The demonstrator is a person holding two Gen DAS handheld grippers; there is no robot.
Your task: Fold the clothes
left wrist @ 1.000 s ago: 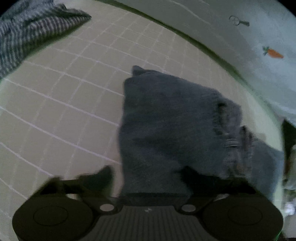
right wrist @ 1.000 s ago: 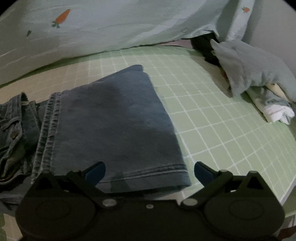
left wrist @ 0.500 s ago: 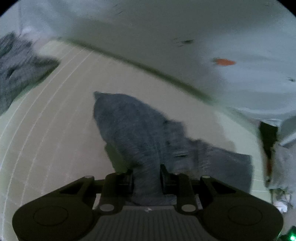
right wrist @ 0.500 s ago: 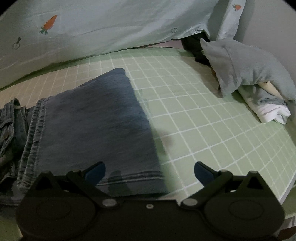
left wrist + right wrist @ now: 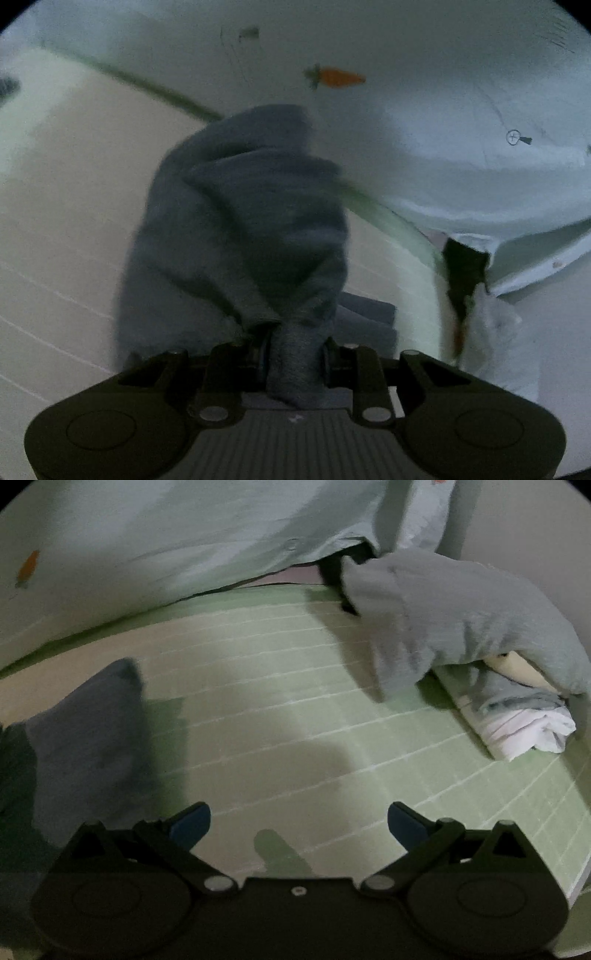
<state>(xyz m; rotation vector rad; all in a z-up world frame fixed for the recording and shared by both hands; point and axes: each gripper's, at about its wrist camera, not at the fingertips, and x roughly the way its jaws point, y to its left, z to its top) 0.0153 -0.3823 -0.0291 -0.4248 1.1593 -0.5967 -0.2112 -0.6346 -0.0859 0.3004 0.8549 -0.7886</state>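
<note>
Dark blue jeans [image 5: 240, 229] hang bunched in front of the left wrist view, lifted off the green gridded mat [image 5: 55, 221]. My left gripper [image 5: 293, 354] is shut on a fold of the jeans. In the right wrist view part of the jeans [image 5: 88, 731] lies at the left on the mat [image 5: 277, 709]. My right gripper [image 5: 299, 821] is open and empty, low over the mat to the right of the jeans.
A pale sheet with carrot prints [image 5: 406, 110] hangs along the back [image 5: 147, 546]. A pile of grey and white clothes [image 5: 480, 657] lies at the right of the mat; it also shows in the left wrist view [image 5: 495, 325]. The mat's edge [image 5: 576, 878] is at the right.
My left gripper closed on the jeans and lifted them up off the mat. My right gripper moved right, off the jeans, and stayed open.
</note>
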